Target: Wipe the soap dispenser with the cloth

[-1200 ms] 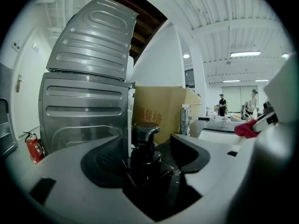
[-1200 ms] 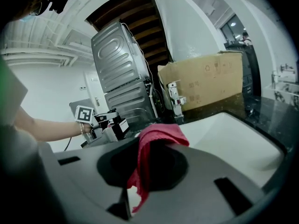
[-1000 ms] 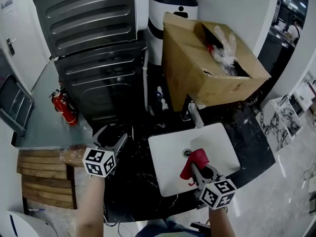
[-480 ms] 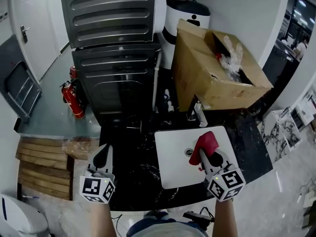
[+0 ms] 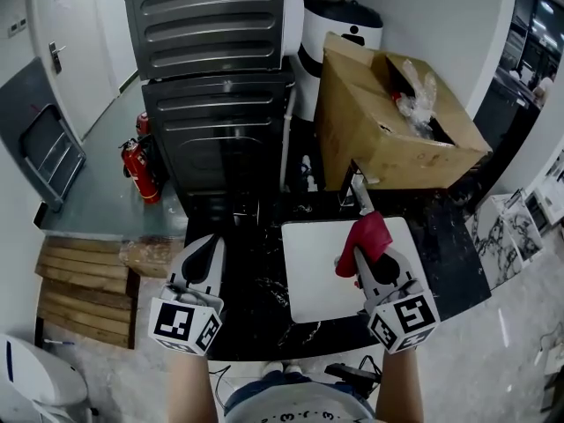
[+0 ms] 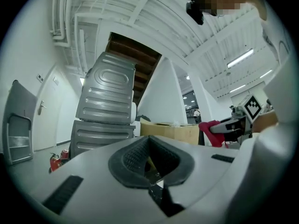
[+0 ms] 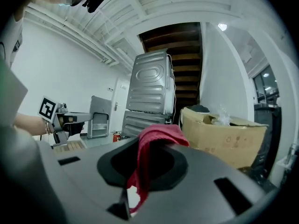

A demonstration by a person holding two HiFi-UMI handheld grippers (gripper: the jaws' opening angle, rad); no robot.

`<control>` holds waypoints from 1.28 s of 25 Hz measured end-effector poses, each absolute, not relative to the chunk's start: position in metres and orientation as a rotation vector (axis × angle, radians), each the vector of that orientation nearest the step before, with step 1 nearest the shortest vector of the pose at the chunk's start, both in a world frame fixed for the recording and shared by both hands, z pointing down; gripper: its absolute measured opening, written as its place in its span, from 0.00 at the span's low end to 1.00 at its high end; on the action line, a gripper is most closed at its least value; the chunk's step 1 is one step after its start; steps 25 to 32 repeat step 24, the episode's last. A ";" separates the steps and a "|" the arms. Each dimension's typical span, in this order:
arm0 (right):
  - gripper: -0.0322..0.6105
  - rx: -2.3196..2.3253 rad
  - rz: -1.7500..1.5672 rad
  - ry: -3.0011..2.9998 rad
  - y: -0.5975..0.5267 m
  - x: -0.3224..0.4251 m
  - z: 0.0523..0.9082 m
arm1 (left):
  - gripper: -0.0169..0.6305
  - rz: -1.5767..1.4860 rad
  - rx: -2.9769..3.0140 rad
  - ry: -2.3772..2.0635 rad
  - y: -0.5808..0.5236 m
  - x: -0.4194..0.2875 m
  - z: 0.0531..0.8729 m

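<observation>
My right gripper point(image 5: 363, 258) is shut on a red cloth point(image 5: 370, 234), which hangs over the far right part of the white sink point(image 5: 313, 276). The right gripper view shows the cloth point(image 7: 156, 136) pinched between the jaws and draped over them. A small white soap dispenser point(image 5: 360, 194) stands behind the sink under the cardboard box, a short way beyond the cloth. My left gripper point(image 5: 204, 249) hovers over the black counter left of the sink. Its jaws have just been closing and now meet with nothing between them point(image 6: 150, 164).
A large open cardboard box point(image 5: 397, 139) overhangs the back of the black marble counter point(image 5: 251, 302). Stacked grey metal units point(image 5: 216, 69) and a white cylinder point(image 5: 339, 29) stand behind. On the floor at left are a red fire extinguisher point(image 5: 141, 167) and wooden boards point(image 5: 84, 276).
Both grippers have risen. The left jaws went from wide open to shut, with nothing in them. The red cloth moved with the right gripper from the sink's drain toward its far right corner.
</observation>
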State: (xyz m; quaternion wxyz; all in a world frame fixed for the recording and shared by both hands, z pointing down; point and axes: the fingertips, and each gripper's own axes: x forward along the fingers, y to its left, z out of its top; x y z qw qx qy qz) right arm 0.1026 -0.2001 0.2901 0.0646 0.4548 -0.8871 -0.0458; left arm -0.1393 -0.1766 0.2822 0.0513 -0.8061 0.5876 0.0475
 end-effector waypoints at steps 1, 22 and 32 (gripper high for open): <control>0.12 1.368 -0.149 -2.673 -0.199 0.102 0.290 | 0.05 0.132 -2.454 1.777 -0.176 -0.135 0.281; 0.12 1.378 -0.176 -2.706 -0.165 0.119 0.270 | 0.05 0.076 -2.438 1.704 -0.150 -0.108 0.269; 0.12 1.377 -0.178 -2.709 -0.162 0.118 0.271 | 0.05 0.076 -2.437 1.704 -0.147 -0.107 0.271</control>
